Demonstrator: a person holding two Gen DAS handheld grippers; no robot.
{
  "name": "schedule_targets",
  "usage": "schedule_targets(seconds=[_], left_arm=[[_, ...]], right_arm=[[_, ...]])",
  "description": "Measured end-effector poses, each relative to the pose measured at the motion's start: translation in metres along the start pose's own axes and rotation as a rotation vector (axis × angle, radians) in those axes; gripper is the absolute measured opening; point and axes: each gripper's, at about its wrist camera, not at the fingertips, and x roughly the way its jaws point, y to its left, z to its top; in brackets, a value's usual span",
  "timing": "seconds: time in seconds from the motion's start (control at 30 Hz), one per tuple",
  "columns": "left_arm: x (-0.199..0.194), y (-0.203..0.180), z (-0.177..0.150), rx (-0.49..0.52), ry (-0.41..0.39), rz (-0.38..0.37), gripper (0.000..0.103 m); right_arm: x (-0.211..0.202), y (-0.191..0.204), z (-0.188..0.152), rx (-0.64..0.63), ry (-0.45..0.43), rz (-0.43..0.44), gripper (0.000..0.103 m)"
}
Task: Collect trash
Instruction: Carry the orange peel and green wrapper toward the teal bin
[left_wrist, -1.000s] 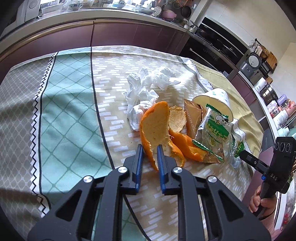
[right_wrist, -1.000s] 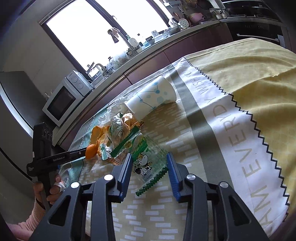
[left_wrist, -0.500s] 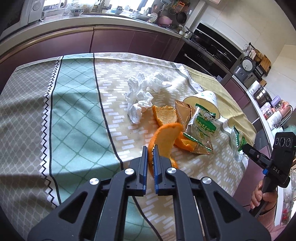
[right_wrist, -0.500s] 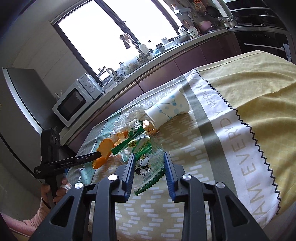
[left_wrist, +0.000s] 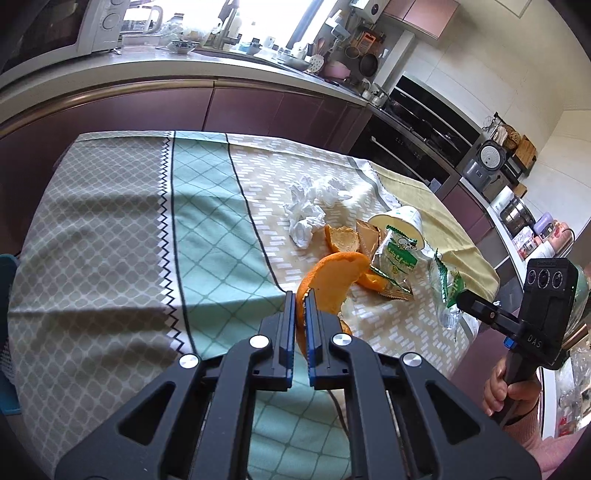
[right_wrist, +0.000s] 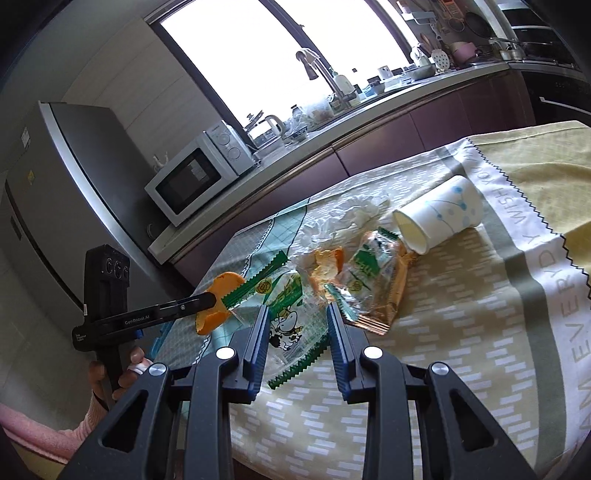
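My left gripper (left_wrist: 300, 295) is shut on a large curl of orange peel (left_wrist: 336, 280), held up off the patterned tablecloth (left_wrist: 110, 240). In the right wrist view the same peel (right_wrist: 221, 284) hangs from the left gripper (right_wrist: 210, 299). My right gripper (right_wrist: 295, 310) is shut on a clear plastic wrapper (right_wrist: 288, 325) with a cow print and green edges, lifted above the cloth. On the table lie a crumpled tissue (left_wrist: 308, 206), a smaller peel (left_wrist: 341, 238), a green-and-white snack packet (left_wrist: 397, 254) and a tipped paper cup (left_wrist: 400, 221).
A kitchen counter with a microwave (right_wrist: 195, 177) and a sink tap (right_wrist: 317, 70) runs behind the table. A fridge (right_wrist: 55, 184) stands at the left and an oven (left_wrist: 424, 122) at the right. Something blue (left_wrist: 7, 280) shows past the table's left edge.
The left gripper closed on the orange peel and raised it off the pile. The right gripper lifted the cow-print wrapper off the cloth. Both drew back from the table.
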Motion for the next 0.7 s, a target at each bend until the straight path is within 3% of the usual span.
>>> schedule_targets(seconds=[0.23, 0.7], left_arm=[[-0.054, 0.04, -0.01, -0.062, -0.074, 0.054, 0.005], [-0.166, 0.158, -0.042, -0.269, -0.222, 0.269, 0.005]], right_arm=[[0.037, 0.044, 0.004, -0.069, 0.055, 0.102, 0.029], [0.128, 0.149, 0.01, -0.251, 0.21, 0.283, 0.029]])
